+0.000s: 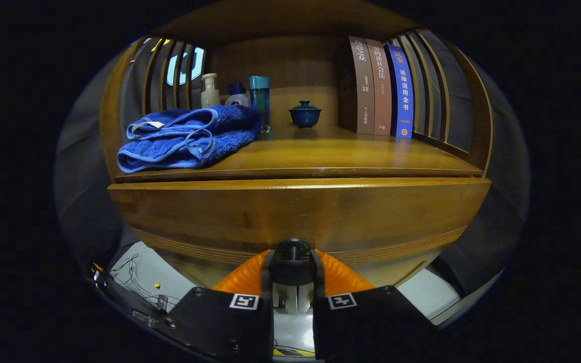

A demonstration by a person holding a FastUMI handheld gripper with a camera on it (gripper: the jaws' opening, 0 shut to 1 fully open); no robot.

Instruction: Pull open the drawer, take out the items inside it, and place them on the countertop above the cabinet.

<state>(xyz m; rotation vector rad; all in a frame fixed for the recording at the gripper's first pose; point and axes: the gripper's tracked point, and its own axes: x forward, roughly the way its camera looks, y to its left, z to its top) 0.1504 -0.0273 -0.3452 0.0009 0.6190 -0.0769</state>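
The wooden drawer front [300,212] stands straight ahead of me, right below the countertop [321,156] of the cabinet. A small dark round knob [293,248] sticks out of the drawer's lower middle. My gripper [293,259] has both fingers closed in on that knob, one on each side. The drawer's inside is hidden behind its front. A folded blue towel [189,136] lies on the left part of the countertop.
At the back of the countertop stand a white pump bottle [210,91], a teal bottle [259,101] and a small blue lidded cup [304,114]. Three upright books [381,88] lean at the right. Slatted wooden sides enclose the shelf. Pale floor with cables [134,275] lies below left.
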